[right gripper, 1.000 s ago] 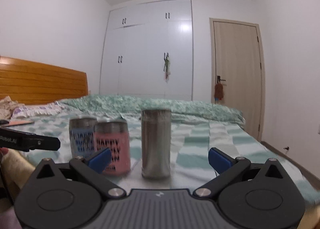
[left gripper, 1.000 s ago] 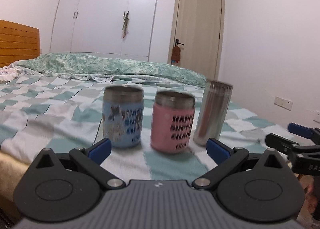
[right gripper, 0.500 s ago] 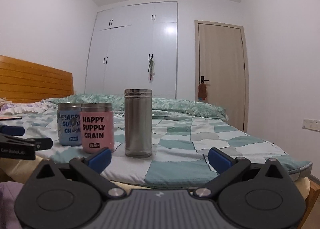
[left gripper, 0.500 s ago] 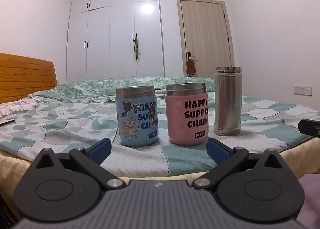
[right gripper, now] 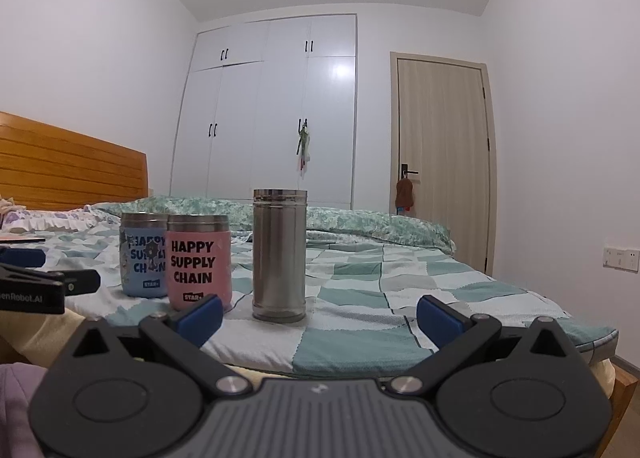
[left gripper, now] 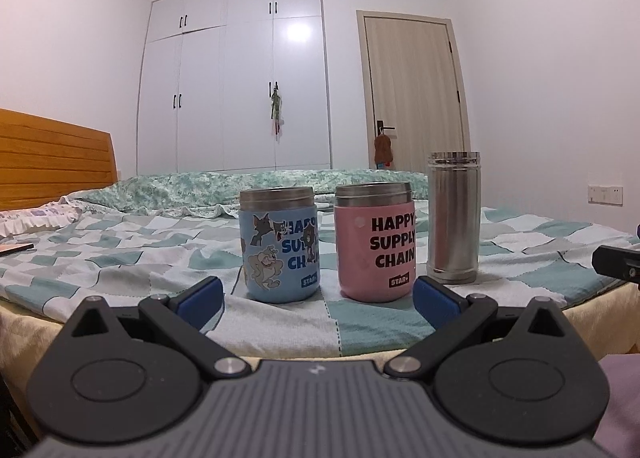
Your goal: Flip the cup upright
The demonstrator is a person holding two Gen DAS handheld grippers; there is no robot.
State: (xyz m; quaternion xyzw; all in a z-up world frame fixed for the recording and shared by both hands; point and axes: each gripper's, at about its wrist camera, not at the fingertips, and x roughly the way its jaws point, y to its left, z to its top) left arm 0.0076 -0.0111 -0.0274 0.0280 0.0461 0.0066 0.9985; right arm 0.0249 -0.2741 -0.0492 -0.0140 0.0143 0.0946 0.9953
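Observation:
Three cups stand in a row near the bed's front edge: a blue cartoon cup (left gripper: pixel 280 246) on the left, a pink "HAPPY SUPPLY CHAIN" cup (left gripper: pixel 375 247) in the middle, and a tall steel cup (left gripper: pixel 453 217) on the right. They also show in the right wrist view: the blue cup (right gripper: pixel 144 256), the pink cup (right gripper: pixel 199 262), the steel cup (right gripper: pixel 279 254). My left gripper (left gripper: pixel 318 298) is open and empty, in front of the blue and pink cups. My right gripper (right gripper: pixel 320 318) is open and empty, in front of the steel cup.
The cups stand on a bed with a green checked blanket (left gripper: pixel 120 250). A wooden headboard (left gripper: pixel 52 162) is at the left. White wardrobes (left gripper: pixel 240 90) and a door (left gripper: pixel 412 98) are behind. A flat object (left gripper: pixel 16 248) lies at the far left of the bed.
Both grippers have dropped lower and levelled, so the cups now appear at eye height. The cups have not moved. Both grippers stay open.

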